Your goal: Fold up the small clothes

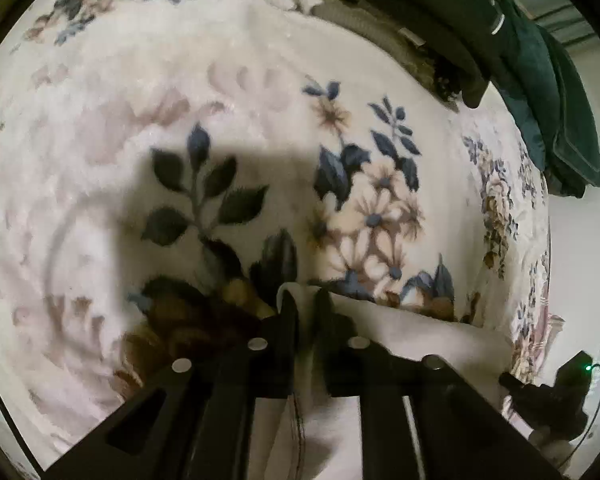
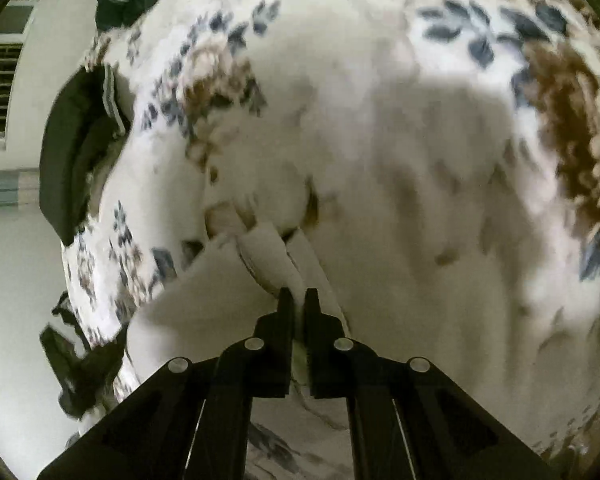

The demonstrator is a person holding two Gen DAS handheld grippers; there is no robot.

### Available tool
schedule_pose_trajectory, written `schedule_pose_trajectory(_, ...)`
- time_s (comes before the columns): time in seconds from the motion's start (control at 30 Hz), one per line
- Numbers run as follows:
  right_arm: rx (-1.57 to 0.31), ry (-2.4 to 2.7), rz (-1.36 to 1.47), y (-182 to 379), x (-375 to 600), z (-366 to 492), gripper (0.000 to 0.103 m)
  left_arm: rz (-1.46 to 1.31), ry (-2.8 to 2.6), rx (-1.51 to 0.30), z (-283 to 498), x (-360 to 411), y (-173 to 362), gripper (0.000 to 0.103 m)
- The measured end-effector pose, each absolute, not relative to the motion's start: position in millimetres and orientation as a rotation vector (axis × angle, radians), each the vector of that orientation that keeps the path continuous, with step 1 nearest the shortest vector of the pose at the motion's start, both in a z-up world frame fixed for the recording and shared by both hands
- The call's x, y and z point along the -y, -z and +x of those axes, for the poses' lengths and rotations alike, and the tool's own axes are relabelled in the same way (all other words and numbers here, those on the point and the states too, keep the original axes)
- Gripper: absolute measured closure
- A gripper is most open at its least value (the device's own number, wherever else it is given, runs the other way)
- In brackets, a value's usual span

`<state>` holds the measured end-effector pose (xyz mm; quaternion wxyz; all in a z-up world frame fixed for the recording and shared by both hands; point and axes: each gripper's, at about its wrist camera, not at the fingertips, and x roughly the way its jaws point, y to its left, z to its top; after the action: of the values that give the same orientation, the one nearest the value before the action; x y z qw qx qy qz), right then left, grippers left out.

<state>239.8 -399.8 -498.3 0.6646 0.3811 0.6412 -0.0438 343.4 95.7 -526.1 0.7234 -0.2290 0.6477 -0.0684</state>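
Observation:
A small white garment (image 1: 412, 328) hangs stretched between my two grippers above a floral blanket (image 1: 140, 120). My left gripper (image 1: 305, 300) is shut on one edge of the garment, with cloth pinched between the black fingers. In the right wrist view my right gripper (image 2: 298, 296) is shut on the other edge of the white garment (image 2: 204, 304), which spreads out to the left and folds over near the fingertips. The other gripper (image 1: 560, 396) shows at the lower right of the left wrist view, and at the lower left of the right wrist view (image 2: 80, 364).
The white blanket with blue and brown flowers (image 2: 460, 160) covers the bed. Dark green and black clothes (image 1: 540, 92) lie piled at the bed's far edge; they also show in the right wrist view (image 2: 72, 160). A pale wall (image 2: 12, 260) lies beyond the bed edge.

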Motion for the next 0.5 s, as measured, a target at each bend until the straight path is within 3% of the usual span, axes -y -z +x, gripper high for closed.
schedule_pose_trajectory(0.03, -1.454, 0.091, 0.872, 496.2, 399.4, 238.2, 0.088, -0.509, 0.16, -1.439, 341.4, -97.7, 523.4, 0.087)
schedule_pose_trajectory(0.07, -1.454, 0.087, 0.875, 492.0, 400.6, 234.3, 0.075, -0.51, 0.164, -1.44, 338.8, -99.1, 519.9, 0.074)
schedule_pose_trajectory(0.1, -1.444, 0.09, 0.871, 485.8, 402.3, 229.0, 0.055, -0.507, 0.163, -1.435, 333.6, -102.6, 514.9, 0.069)
schedule_pose_trajectory(0.17, -1.416, 0.114, 0.86, 477.1, 406.0, 212.8, 0.041, -0.511, 0.157, -1.405, 316.7, -113.0, 501.5, 0.062)
schedule_pose_trajectory(0.37, -1.499, 0.072, 1.087, 516.9, 400.2, 172.6, 0.041, -0.547, 0.139, -1.418, 258.2, -116.8, 492.5, 0.061)
schedule_pose_trajectory(0.4, -1.487, 0.058, 1.124, 520.3, 398.9, 169.4, 0.046, -0.547, 0.136, -1.428, 251.5, -114.4, 494.9, 0.061)
schedule_pose_trajectory(0.43, -1.454, 0.042, 1.165, 521.5, 396.6, 164.9, 0.058, -0.548, 0.135, -1.443, 243.6, -111.3, 498.7, 0.061)
schedule_pose_trajectory(0.47, -1.432, 0.043, 1.17, 519.2, 392.5, 161.1, 0.099, -0.554, 0.136, -1.456, 237.3, -109.6, 502.2, 0.061)
schedule_pose_trajectory(0.5, -1.422, 0.053, 1.162, 516.0, 390.2, 158.7, 0.1, -0.558, 0.132, -1.466, 232.0, -108.2, 505.4, 0.061)
